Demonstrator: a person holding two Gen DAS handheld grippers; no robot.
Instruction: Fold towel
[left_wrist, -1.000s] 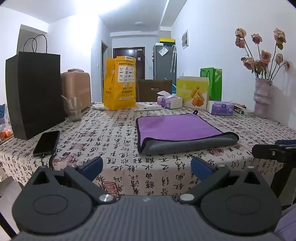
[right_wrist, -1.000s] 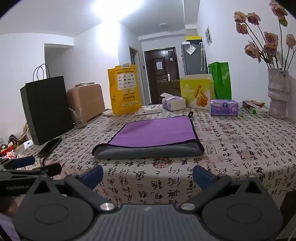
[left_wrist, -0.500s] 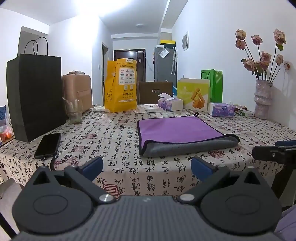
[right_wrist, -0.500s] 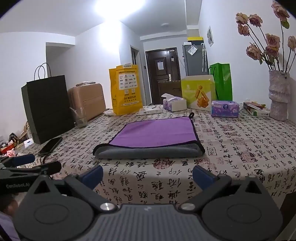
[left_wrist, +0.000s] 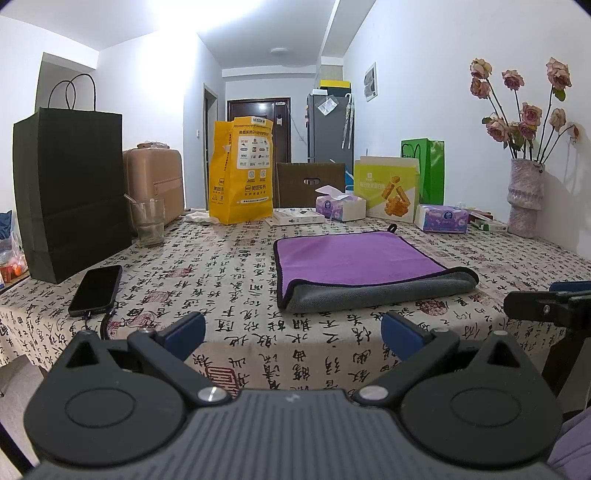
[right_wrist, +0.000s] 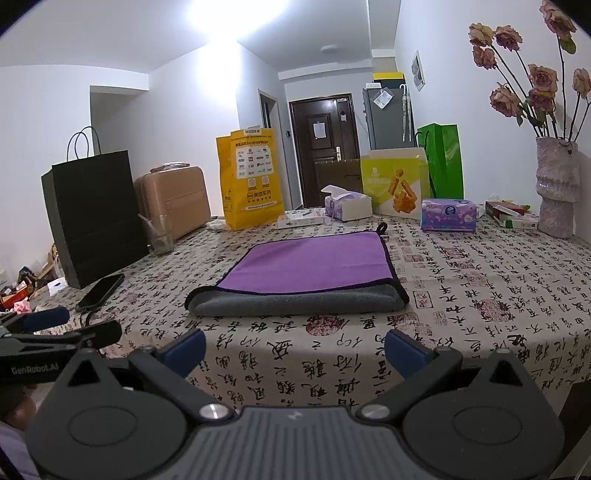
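A purple towel (left_wrist: 351, 258) with a grey underside lies folded flat on the table, its grey fold edge toward me; it also shows in the right wrist view (right_wrist: 314, 266). My left gripper (left_wrist: 293, 332) is open and empty, held off the table's near edge, short of the towel. My right gripper (right_wrist: 295, 349) is open and empty, also back from the near edge. The right gripper (left_wrist: 546, 299) shows at the right in the left wrist view. The left gripper (right_wrist: 70, 328) shows at the left in the right wrist view.
On the patterned tablecloth (left_wrist: 229, 280) lie a black phone (left_wrist: 96, 290) with cable, a glass (left_wrist: 147, 221), a black paper bag (left_wrist: 70, 192), a yellow bag (left_wrist: 242, 170), tissue boxes (left_wrist: 340, 206) and a vase of flowers (left_wrist: 524, 199) at the far right.
Both grippers have sunk slightly and drawn back a little from the table. The towel has not moved.
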